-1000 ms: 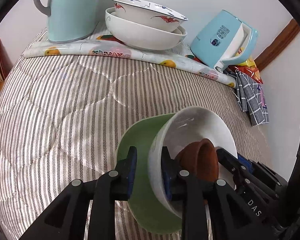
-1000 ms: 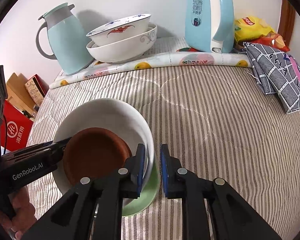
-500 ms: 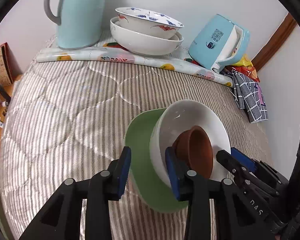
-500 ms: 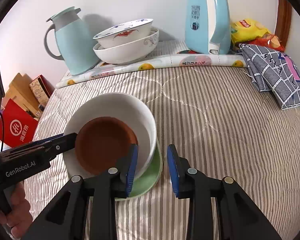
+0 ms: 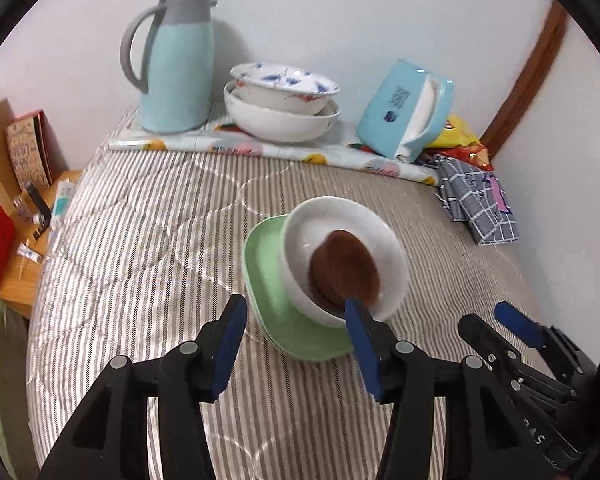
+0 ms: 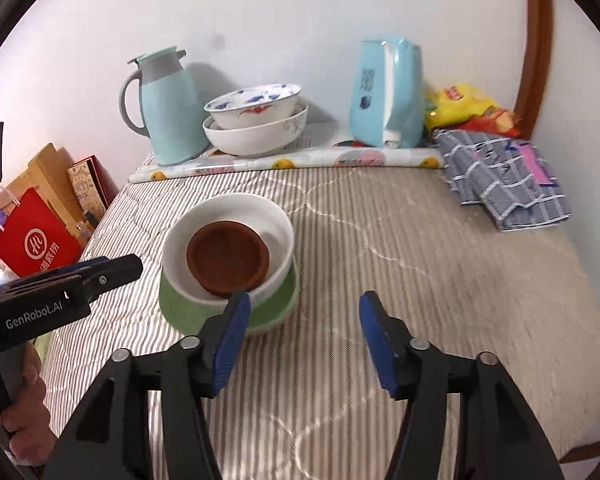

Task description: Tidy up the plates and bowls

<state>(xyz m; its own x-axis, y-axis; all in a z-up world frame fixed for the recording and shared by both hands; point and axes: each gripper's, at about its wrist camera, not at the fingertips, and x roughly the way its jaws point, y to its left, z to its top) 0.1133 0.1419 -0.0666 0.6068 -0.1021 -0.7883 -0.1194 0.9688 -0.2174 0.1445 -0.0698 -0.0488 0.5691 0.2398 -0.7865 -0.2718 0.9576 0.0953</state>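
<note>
Right wrist view: upright brown saucer (image 6: pixel 227 257) inside white bowl (image 6: pixel 276 222) on green plate (image 6: pixel 278 307), both tongs (image 6: pixel 302 332) (image 5: pixel 294 338) spread, empty.

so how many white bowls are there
3: two nested by the back wall, a patterned bowl inside a larger white bowl; one plain white bowl sits on the green plate, holding a brown dish. None seem hidden.

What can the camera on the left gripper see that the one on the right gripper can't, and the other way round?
Only the left wrist view shows the right gripper and the small items on the wooden side table.

Only the right wrist view shows the left gripper, the hand holding it, and the red bag.

Both show the brown dish nested in the white bowl on the green plate, plus the thermos and kettle.
</note>
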